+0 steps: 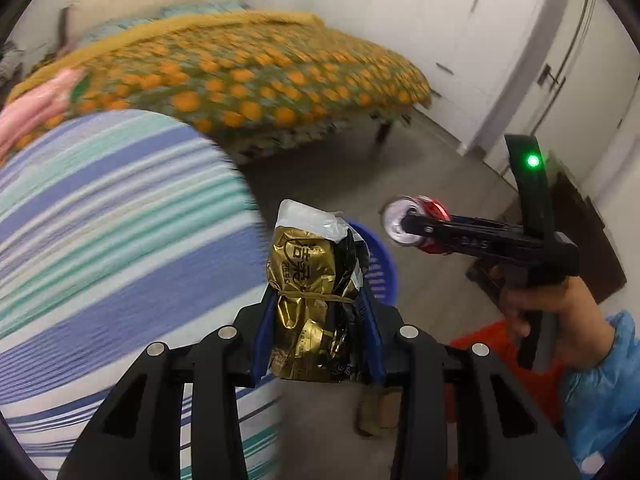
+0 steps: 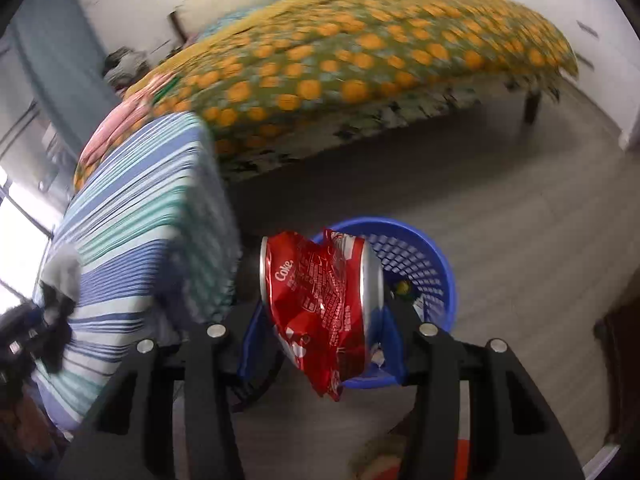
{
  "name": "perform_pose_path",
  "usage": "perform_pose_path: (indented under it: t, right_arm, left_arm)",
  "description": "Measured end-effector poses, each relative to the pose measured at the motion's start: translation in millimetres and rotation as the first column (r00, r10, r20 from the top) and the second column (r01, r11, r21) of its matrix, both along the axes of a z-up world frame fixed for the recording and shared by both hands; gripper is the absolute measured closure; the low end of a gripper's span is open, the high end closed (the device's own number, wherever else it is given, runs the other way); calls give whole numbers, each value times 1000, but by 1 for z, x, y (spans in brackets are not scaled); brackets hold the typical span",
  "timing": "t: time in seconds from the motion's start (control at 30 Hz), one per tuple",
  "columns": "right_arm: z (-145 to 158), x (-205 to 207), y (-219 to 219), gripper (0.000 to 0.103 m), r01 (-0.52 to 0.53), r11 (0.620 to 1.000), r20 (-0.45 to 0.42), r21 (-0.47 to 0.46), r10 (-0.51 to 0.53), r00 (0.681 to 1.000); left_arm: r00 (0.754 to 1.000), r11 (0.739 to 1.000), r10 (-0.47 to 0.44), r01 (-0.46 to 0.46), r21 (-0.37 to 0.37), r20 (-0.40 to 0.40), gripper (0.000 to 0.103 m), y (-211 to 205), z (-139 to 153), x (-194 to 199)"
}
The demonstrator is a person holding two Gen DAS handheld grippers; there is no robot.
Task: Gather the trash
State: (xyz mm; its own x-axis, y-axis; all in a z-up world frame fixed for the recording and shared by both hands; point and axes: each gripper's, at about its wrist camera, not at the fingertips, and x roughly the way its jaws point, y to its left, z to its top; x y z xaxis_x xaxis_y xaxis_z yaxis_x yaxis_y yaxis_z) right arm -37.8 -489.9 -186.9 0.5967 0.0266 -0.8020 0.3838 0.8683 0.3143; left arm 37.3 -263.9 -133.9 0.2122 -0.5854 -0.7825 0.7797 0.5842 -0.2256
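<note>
In the left wrist view my left gripper (image 1: 316, 312) is shut on a crumpled gold foil packet (image 1: 308, 264) tied with a rubber band, its blue pads (image 1: 262, 336) pressing both sides. Behind the packet stands a blue mesh basket (image 1: 382, 264) on the floor. To the right, a hand (image 1: 548, 304) in a blue sleeve holds my right gripper (image 1: 416, 226), shut on a red can (image 1: 434, 206). In the right wrist view my right gripper (image 2: 320, 312) clamps the crushed red Coke can (image 2: 316, 280) just in front of and above the blue basket (image 2: 432, 268), which holds some scraps.
A bed with an orange-patterned cover (image 1: 260, 76) fills the back. A blue-and-green striped cloth (image 1: 100, 220) covers a raised surface at the left. White wardrobe doors (image 1: 460, 40) line the right wall. An orange object (image 1: 480, 340) and dark wood (image 1: 588, 240) lie at the right.
</note>
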Motion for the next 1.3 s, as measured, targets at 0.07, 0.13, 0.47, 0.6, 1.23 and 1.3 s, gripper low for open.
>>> perform_pose_path:
  t: [0.07,0.13,0.47,0.6,1.23,1.3]
  right_arm:
    - [-14,-1,-15,55,32,999,-8,40,-32,999]
    - [-29,-2,-30,55,61,995,-15,78,-60,998]
    - [-94,14,-89,38,185,963,-43,196,-180,983]
    - [-91,-1,-100,18,238,949,-30,205,-237,971]
    - [78,-115,13,4,264,933,297,-244,-188,936]
    - [72,-117,17,4,240,945,250,-223,-182,951]
  left_arm:
    - [1000,1000,-12,13,26,-28,65,-34,-18,-4]
    - [999,998,-17,19,63,-32,65,-67,-38,-4]
    - [999,983,34,-26,182,-40,38,-150,-121,30]
    - [997,992,67,-64,113,-25,15,-141,-105,27]
    - [929,984,174,-175,-24,327,5,-53,28,-76]
    - [933,985,170,-170,-28,318,5,-51,31,-76]
